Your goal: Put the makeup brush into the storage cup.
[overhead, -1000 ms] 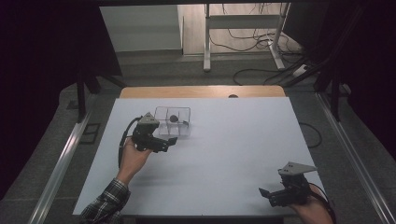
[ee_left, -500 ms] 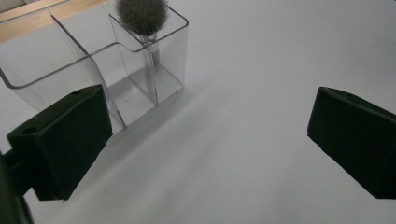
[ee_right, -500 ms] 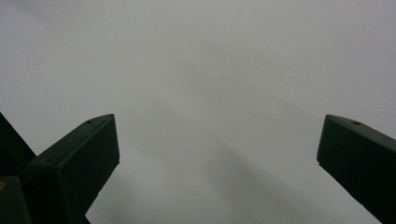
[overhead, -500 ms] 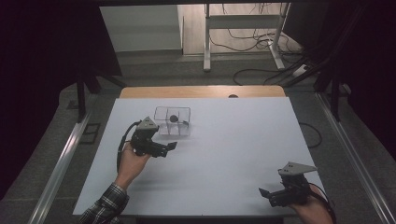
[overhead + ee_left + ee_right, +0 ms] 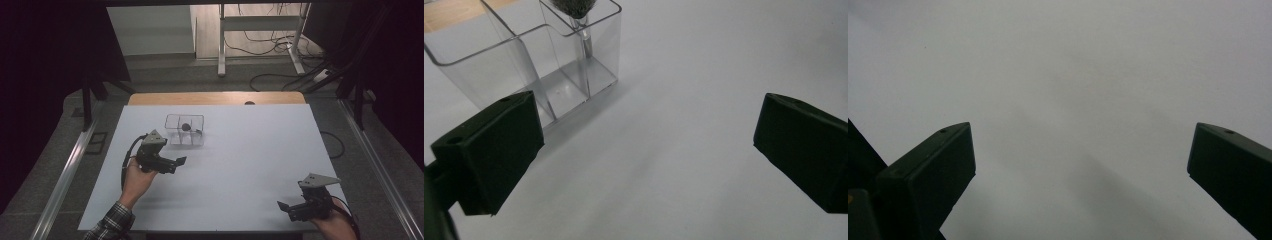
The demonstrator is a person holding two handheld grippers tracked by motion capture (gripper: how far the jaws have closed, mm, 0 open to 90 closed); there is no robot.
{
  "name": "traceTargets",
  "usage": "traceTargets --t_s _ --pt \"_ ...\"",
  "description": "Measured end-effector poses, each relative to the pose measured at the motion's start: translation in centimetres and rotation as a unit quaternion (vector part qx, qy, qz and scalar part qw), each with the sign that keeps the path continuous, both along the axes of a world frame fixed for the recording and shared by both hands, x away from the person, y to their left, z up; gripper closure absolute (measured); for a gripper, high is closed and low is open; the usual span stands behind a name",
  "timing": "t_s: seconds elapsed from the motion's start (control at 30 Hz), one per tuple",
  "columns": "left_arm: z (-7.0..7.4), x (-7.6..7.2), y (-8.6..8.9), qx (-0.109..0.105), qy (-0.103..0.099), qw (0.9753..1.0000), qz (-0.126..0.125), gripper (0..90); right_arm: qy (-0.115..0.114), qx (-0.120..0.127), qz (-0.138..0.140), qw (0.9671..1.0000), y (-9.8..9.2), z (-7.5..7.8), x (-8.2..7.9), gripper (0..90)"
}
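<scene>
Left hand-held gripper (image 5: 181, 161): jaws wide, empty, beside clear organizer (image 5: 185, 129) (brush (image 5: 570, 7) already inside) toward the worktop's far edge; placement apparently done.

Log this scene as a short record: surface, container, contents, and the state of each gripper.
surface: white table
container: clear organizer, compartments, upright at the far left of the table
contents: brush, bristles up, in one compartment
left gripper: open, empty, near the organizer, not touching it
right gripper: open, empty, low at the near right edge
</scene>
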State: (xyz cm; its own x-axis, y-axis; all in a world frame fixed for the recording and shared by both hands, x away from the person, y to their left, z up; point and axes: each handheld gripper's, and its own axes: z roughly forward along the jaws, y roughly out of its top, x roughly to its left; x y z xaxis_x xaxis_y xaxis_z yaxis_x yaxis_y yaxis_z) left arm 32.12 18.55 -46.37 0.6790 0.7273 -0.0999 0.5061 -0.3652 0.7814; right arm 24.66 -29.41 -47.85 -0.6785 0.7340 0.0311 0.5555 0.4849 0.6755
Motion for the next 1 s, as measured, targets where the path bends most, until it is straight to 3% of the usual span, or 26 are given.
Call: traceTargets --t_s 0.6,1.0 --pt "-0.5 -2.5 0.9 0.022 -0.001 0.9997 0.003 0.0 0.0 0.005 -0.002 1.0 -0.1 0.1 0.0 0.0" --pt "-0.6 -4.2 1.9 0.012 -0.002 0.9999 0.006 0.0 -0.002 0.009 -0.003 1.0 -0.2 0.1 0.1 0.0"
